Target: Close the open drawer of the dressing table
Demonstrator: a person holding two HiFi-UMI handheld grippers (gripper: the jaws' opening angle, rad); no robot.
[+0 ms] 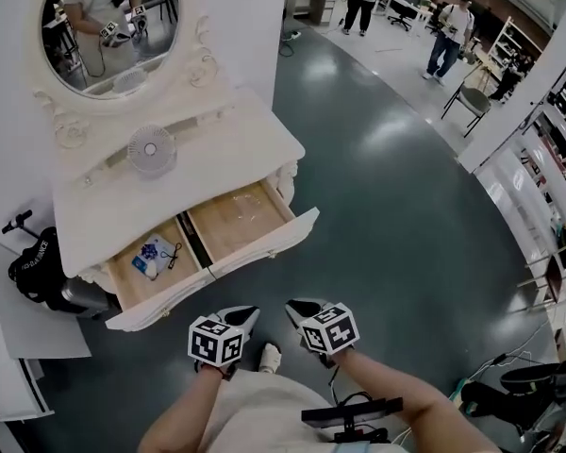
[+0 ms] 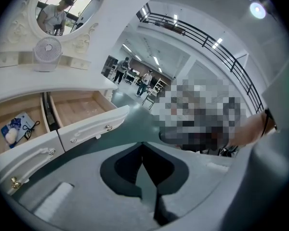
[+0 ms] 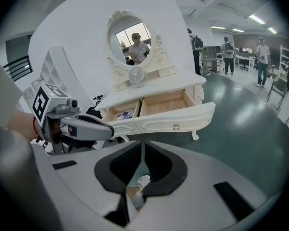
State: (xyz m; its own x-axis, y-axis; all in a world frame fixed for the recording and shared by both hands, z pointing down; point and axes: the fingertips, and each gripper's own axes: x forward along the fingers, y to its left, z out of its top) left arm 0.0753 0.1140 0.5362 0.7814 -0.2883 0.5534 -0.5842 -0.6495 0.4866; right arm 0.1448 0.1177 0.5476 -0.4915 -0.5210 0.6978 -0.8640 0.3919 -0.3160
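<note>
**Head view.** Found the dressing table ahead and to the left, with two drawers pulled out side by side under its top. Noted the right drawer as empty and the left drawer as holding a blue packet. Saw a fan on the top, below the round mirror. Located the left gripper and the right gripper low in front of the drawer fronts, near them but apart.

**Left gripper view.** Read the jaws as closed tip to tip, with nothing between them. Placed both drawer fronts up and to the left of the tips, untouched.

**Right gripper view.** Read the jaws as closed together and empty. Saw only a shoe and floor through the gap behind them. Placed the right drawer's front, with its knob, just above the tips and clear of them.

**Step and next move.** Judged the step in hand as the approach, with neither drawer shut yet. Judged the next move as setting closed tips flat against a drawer front near its knob, then pushing straight in along the runners. Expected a risk of skewing or jamming from an off-centre push.
</note>
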